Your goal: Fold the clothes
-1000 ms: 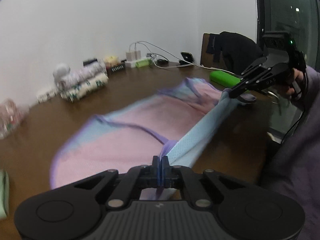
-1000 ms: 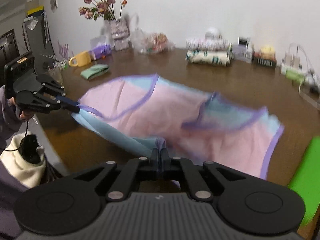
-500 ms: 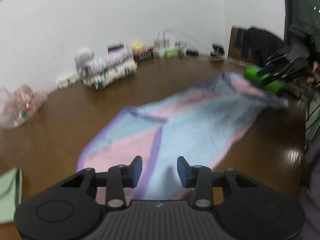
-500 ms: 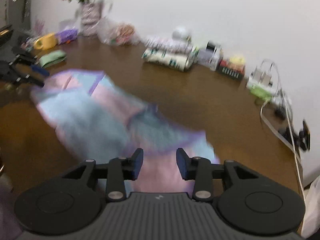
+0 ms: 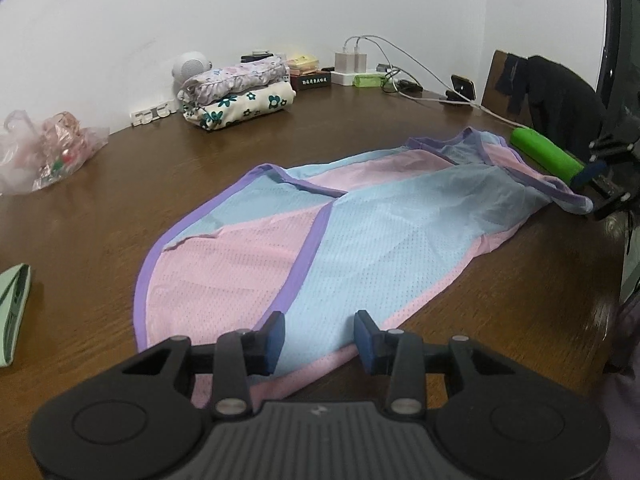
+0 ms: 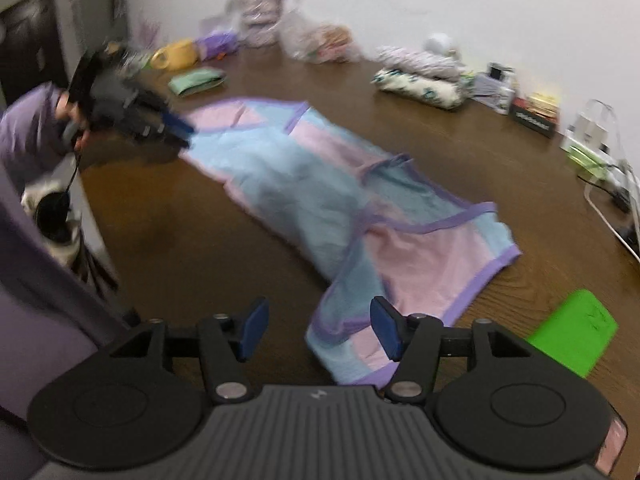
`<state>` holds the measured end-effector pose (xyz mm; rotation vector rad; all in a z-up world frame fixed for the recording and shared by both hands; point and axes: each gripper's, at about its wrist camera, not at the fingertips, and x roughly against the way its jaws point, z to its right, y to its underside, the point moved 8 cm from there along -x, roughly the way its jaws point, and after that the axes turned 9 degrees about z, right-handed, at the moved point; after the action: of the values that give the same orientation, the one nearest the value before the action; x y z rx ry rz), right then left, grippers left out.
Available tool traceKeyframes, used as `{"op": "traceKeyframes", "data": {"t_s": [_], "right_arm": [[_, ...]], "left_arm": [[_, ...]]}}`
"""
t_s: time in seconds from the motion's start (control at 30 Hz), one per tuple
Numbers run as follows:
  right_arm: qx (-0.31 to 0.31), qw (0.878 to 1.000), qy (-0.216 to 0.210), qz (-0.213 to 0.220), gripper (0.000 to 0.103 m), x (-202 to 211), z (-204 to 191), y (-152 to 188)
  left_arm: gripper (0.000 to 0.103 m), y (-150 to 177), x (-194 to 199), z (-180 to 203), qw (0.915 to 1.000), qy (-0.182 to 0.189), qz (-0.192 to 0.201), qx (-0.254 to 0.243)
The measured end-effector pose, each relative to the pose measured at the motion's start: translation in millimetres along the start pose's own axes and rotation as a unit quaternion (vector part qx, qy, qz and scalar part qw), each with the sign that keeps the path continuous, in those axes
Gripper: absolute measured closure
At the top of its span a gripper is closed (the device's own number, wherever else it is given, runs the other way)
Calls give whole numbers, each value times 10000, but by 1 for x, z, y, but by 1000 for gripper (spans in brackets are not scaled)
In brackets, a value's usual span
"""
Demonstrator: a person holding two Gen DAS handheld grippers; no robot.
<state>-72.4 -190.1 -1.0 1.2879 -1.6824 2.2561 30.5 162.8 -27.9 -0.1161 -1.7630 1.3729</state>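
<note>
From the left wrist camera, one pink-and-blue mesh garment (image 5: 360, 232) with purple trim lies folded lengthwise on the brown wooden table (image 5: 120, 200), running from the near edge toward the far right corner. The left gripper (image 5: 319, 334) hovers over its near end, jaws parted a moderate way with nothing pinched between the blue pads. Bare wood lies open on the garment's left, up to a green folded cloth (image 5: 14, 304) at the frame's edge and a plastic bag (image 5: 44, 152) farther back. Two folded floral bundles (image 5: 240, 92) are stacked by the wall (chargers and cables beside them). At the far end the right gripper (image 5: 600, 184) sits beside a green roll (image 5: 546, 156), right at the table's corner.

From the right wrist camera (a blurred picture), the same garment (image 6: 340, 200) stretches away diagonally. The right gripper (image 6: 318, 328) has its jaws opening, the garment's trimmed corner lying under them, not pinched. A broad strip of bare table runs along the near edge. One yellow mug (image 6: 178, 54) stands far back.
</note>
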Motion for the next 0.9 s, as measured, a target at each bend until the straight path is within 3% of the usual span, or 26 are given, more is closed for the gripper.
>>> {"op": "traceKeyframes", "data": {"t_s": [0.03,0.07,0.17,0.23,0.27,0.3,0.37,0.4,0.5,0.67,0.73,0.83,0.87,0.9], "right_arm": [[126,9999,58,-92,67,-5,-1,2],[182,9995,120,-210,100,-10,2,4],[312,9986,374,-229,99,-7,28,-8],[499,9944,905,-235,99,-4,54,-23],[508,9898,1312,-238,92,-5,70,-30],[515,9835,1716,-241,74,-5,86,-36],[547,9700,2358,-220,57,-3,105,-47],[542,9669,2490,-130,57,0,106,-51],[304,9739,2237,249,57,11,90,-61],[-219,9940,961,482,59,-14,24,-56],[-256,9950,864,434,59,-30,10,-50],[-370,9958,746,385,60,-54,-8,-41],[-507,9949,767,405,61,-58,-6,-40],[-640,9938,801,425,63,-60,-4,-39]], "left_arm": [[65,1,1,-1,10000,7,42,25],[65,2,1,-3,10000,14,85,51],[65,2,1,-4,9999,-4,115,45],[64,2,2,-4,9999,-18,133,40],[64,2,1,-5,9998,-22,174,69],[65,3,2,-6,9997,-28,196,115],[66,3,3,-8,9995,-94,188,234],[65,3,5,-10,9992,-135,178,329],[53,1,14,-17,9980,-273,276,507],[53,-2,7,-33,9945,-474,239,902],[54,-2,3,-42,9913,-531,206,1190],[72,-2,2,-39,9918,-458,135,1185],[88,-1,3,-37,9926,-406,103,1140],[95,0,5,-35,9931,-388,102,1103]]}}
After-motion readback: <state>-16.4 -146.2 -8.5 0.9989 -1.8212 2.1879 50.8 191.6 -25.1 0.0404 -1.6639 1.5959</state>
